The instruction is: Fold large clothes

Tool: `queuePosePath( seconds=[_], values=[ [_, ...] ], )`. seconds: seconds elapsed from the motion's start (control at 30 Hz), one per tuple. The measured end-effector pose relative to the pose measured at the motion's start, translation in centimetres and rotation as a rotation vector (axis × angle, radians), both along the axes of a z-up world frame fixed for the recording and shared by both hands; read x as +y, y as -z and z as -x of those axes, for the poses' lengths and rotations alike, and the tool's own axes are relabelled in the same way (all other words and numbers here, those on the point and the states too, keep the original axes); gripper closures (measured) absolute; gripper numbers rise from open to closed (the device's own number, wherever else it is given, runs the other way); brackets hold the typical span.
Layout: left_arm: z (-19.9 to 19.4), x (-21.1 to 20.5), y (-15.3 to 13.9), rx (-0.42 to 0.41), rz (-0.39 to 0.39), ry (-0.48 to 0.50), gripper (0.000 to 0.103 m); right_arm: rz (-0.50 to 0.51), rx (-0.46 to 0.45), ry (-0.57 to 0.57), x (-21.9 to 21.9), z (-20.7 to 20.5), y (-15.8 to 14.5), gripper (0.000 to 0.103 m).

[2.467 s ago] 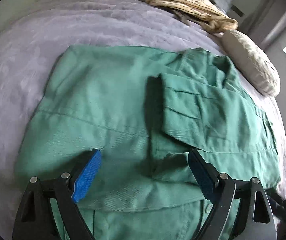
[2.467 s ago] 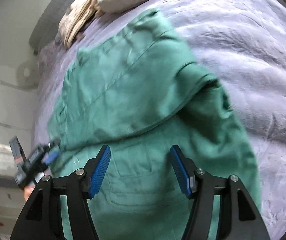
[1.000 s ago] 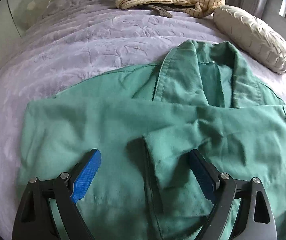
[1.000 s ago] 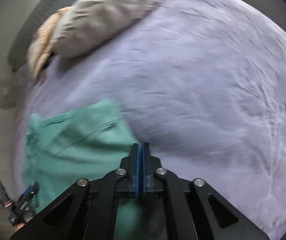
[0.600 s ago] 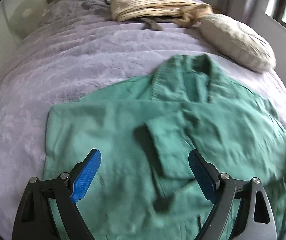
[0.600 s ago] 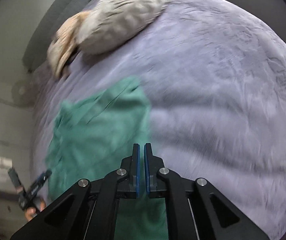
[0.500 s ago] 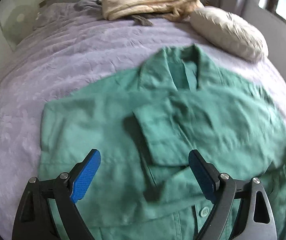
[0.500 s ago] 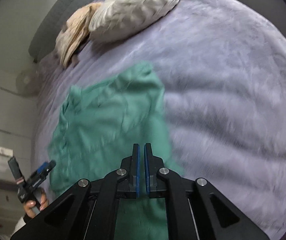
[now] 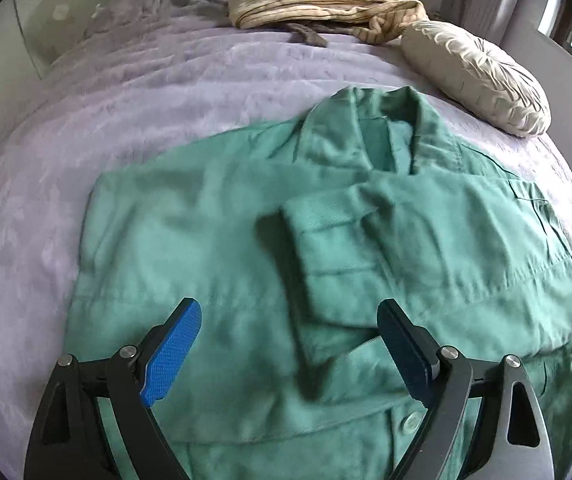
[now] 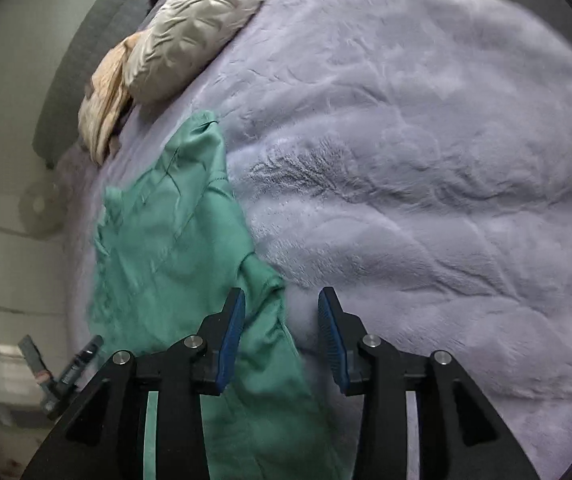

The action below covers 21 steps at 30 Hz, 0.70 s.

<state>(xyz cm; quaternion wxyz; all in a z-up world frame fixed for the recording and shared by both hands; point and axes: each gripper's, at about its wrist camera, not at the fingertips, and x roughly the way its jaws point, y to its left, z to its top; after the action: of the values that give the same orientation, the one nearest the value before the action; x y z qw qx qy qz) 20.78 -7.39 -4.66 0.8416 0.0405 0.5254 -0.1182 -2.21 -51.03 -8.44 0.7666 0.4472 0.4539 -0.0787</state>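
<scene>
**Left wrist view: green jacket flat on the bed, one sleeve folded across**

The left wrist view looks down on a green jacket [image 9: 213, 248] spread front-up on a lilac bedspread [image 9: 133, 92], its collar toward the head of the bed. One sleeve [image 9: 326, 248] lies folded across the chest, cuff end near the middle of the garment. The left gripper [image 9: 288, 344] hangs above the lower part of the jacket with its jaws wide apart and nothing held; the blue pads [image 9: 171, 350] are clear of the cloth. Beyond the collar sit a cream ruched cushion [image 9: 482, 80] and a heap of striped beige fabric [image 9: 318, 4] (the two touch at one end).

From the right wrist view, the right gripper [image 10: 279, 334] is over the jacket's [image 10: 173, 240] outer edge, where green cloth meets the bedspread [image 10: 426, 184]. Its jaws are opening; the jacket's edge shows in the gap between them, but the pads do not press on it. The cushion [image 10: 193, 28] lies far up the bed, and the left gripper [image 10: 65, 372] appears small and blurred at the lower left.
</scene>
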Motion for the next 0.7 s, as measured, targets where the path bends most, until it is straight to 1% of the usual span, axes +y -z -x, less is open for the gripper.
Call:
queuePosePath(
  seconds=[0.03, 0.07, 0.1, 0.13, 0.17, 0.23, 0.27, 0.33, 0.4, 0.5, 0.57, 0.6, 0.7],
  values=[
    [-0.2, -0.7, 0.3, 0.0, -0.006, 0.007, 0.012, -0.037, -0.012, -0.001, 0.0, -0.5, 0.4, 0.061],
    [-0.5, -1.2, 0.7, 0.003, -0.015, 0.015, 0.012, -0.056, -0.01, -0.004, 0.1, -0.9, 0.8, 0.066],
    [-0.7, -1.9, 1.5, 0.009, -0.038, 0.024, 0.012, -0.068, 0.002, -0.002, 0.3, -1.3, 1.2, 0.091],
    [-0.8, -2.5, 2.5, 0.022, -0.075, 0.029, 0.012, -0.068, 0.023, 0.008, 0.5, -1.6, 1.4, 0.093],
    [-0.9, -2.7, 3.1, 0.025, -0.086, 0.031, 0.012, -0.068, 0.023, 0.032, 0.5, -1.4, 1.6, 0.094],
    [-0.7, -2.8, 3.6, 0.01, -0.081, 0.028, 0.012, -0.086, 0.021, 0.077, 0.6, -1.0, 2.2, 0.095],
    [-0.6, -2.7, 3.6, 0.008, -0.081, 0.025, 0.011, -0.12, 0.021, 0.094, 0.5, -0.5, 3.0, 0.095],
    [-0.8, -2.6, 3.4, 0.018, -0.082, 0.026, 0.011, -0.136, 0.013, 0.1, 0.4, -0.4, 3.6, 0.095],
    [-0.9, -2.1, 3.0, 0.028, -0.096, 0.02, 0.011, -0.134, 0.008, 0.092, 0.5, -0.6, 3.3, 0.095],
    [-0.6, -0.9, 2.1, 0.017, -0.146, 0.009, 0.011, -0.101, 0.043, 0.073, 0.8, -0.9, 2.3, 0.094],
    [0.2, 0.2, 1.3, 0.018, -0.147, 0.0, 0.011, -0.052, 0.066, 0.042, 1.3, -0.9, 0.9, 0.094],
    [0.7, 0.9, 0.8, 0.023, -0.145, -0.009, 0.011, -0.035, 0.073, 0.025, 0.9, -0.1, 0.5, 0.087],
    [2.1, 2.4, -0.1, 0.049, -0.162, -0.033, 0.011, 0.009, 0.097, -0.04, 1.9, 0.8, -1.0, 0.087]
  ],
)
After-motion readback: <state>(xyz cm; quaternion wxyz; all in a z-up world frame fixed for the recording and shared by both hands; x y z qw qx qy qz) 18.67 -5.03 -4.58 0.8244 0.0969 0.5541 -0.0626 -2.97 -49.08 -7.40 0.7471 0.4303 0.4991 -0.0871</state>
